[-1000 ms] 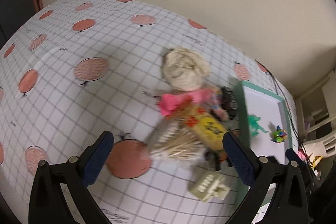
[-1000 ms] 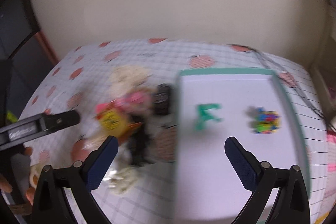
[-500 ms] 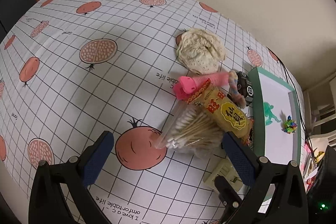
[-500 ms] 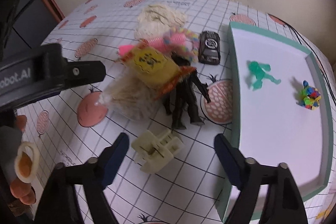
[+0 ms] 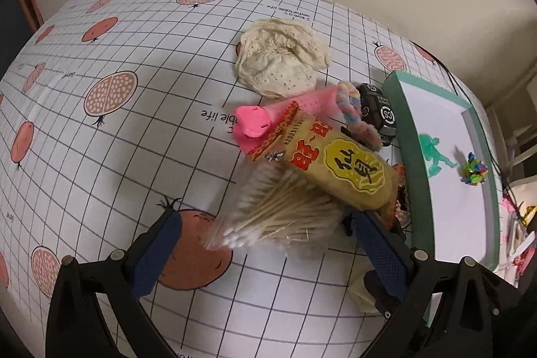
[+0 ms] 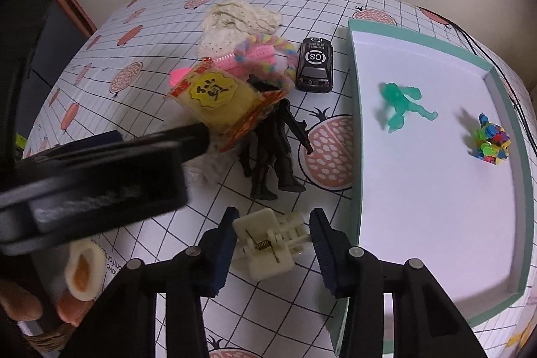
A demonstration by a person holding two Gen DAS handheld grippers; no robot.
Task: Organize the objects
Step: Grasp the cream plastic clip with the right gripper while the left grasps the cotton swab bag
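A pile lies on the pomegranate-print tablecloth (image 5: 117,156): a bag of cotton swabs (image 5: 275,217), a yellow snack packet (image 5: 339,163), a pink brush (image 5: 265,119), a cream cloth (image 5: 282,59), a black toy car (image 6: 314,66) and dark toy soldiers (image 6: 275,150). My left gripper (image 5: 268,247) is open, its fingers on either side of the swab bag's near end. My right gripper (image 6: 272,240) has closed in on a cream plastic clip (image 6: 265,247) lying on the cloth, with a pad against each side.
A teal-walled white tray (image 6: 355,123) at the right holds a green figure (image 6: 402,104) and a multicoloured ball (image 6: 491,145). The left tool's black body (image 6: 100,176) crosses the right view, with a person's fingertips (image 6: 67,311) below. A beige wall backs the table.
Both grippers came down and closer to the pile. The right fingers narrowed from wide open to touching the clip's sides. The left gripper moved up to the swab bag.
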